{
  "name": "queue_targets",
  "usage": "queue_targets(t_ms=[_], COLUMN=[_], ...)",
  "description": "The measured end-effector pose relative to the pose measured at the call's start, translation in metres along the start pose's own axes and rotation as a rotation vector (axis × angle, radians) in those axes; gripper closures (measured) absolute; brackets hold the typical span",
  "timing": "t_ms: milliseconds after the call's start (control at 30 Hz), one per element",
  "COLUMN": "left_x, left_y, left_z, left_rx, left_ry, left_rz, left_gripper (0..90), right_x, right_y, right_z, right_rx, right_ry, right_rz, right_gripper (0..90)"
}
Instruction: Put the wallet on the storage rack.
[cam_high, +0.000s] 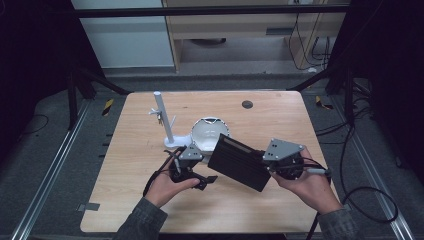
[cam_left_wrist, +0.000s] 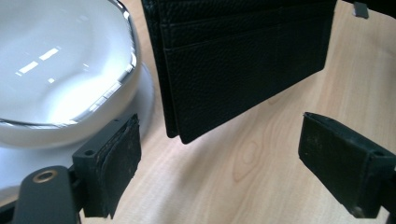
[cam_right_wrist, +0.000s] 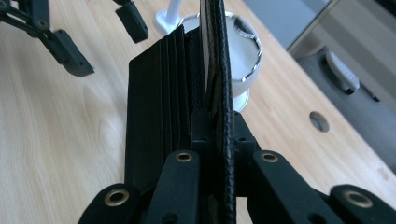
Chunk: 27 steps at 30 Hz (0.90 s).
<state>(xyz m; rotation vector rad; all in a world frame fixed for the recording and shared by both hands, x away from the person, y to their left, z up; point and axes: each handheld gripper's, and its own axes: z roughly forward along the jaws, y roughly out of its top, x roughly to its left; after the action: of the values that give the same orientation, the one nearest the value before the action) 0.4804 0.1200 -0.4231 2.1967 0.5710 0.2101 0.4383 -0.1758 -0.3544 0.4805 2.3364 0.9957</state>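
Two hands enter the high view from the 6 o'clock edge, each carrying a gripper over the wooden table (cam_high: 140, 210). The right hand (cam_high: 307, 186) sits at about 4 o'clock from the table's centre, fingers wrapped under the gripper body, the grey three-cornered plate facing up. The right gripper (cam_high: 272, 167) points toward 10 o'clock. Its jaws are pressed together on one edge of a black wallet (cam_high: 240, 162); the right gripper view shows the wallet (cam_right_wrist: 163, 116) standing edge-on between the closed jaws, one leaf clamped and the card-slot leaf fanned out to the side. The wallet hangs clear above the table, tilted, at the table's centre, just at 5 o'clock from a white bowl-shaped object (cam_high: 210, 131).

The left hand (cam_high: 167, 186) lies at about 7 o'clock from centre, palm cupping the gripper from below. The left gripper (cam_high: 202, 181) points toward 3 o'clock, at the wallet's lower corner. The left gripper view shows both pads (cam_left_wrist: 119, 163) standing wide apart with nothing between them; the wallet's grained card pockets (cam_left_wrist: 243, 60) hang just ahead of them, not touching.

A white stand with a vertical post (cam_high: 164, 120) rises at 11 o'clock from the wallet. No brand, label or writing is legible on any item.
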Motion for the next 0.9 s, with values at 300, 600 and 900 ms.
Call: queue_targets(t_ms=[300,600,900], left_x=[0.013,0.015,0.017], left_y=[0.022,0.031,0.033], left_z=[0.0,0.012,0.016], left_rx=[-0.02,-0.016,-0.022], left_ry=[-0.019,-0.062,-0.076], left_rz=[0.015,0.027,0.015], left_gripper=[14.0,17.1,17.5], right_x=[-0.006,-0.007,-0.008], right_y=[0.012,0.011,0.012], right_z=[-0.01,-0.012,-0.014], right_rx=[-0.06,-0.069,-0.078], right_ry=[-0.008,-0.006,-0.005], right_rz=[0.013,0.013,0.018], right_gripper=[84.9,84.9,84.9])
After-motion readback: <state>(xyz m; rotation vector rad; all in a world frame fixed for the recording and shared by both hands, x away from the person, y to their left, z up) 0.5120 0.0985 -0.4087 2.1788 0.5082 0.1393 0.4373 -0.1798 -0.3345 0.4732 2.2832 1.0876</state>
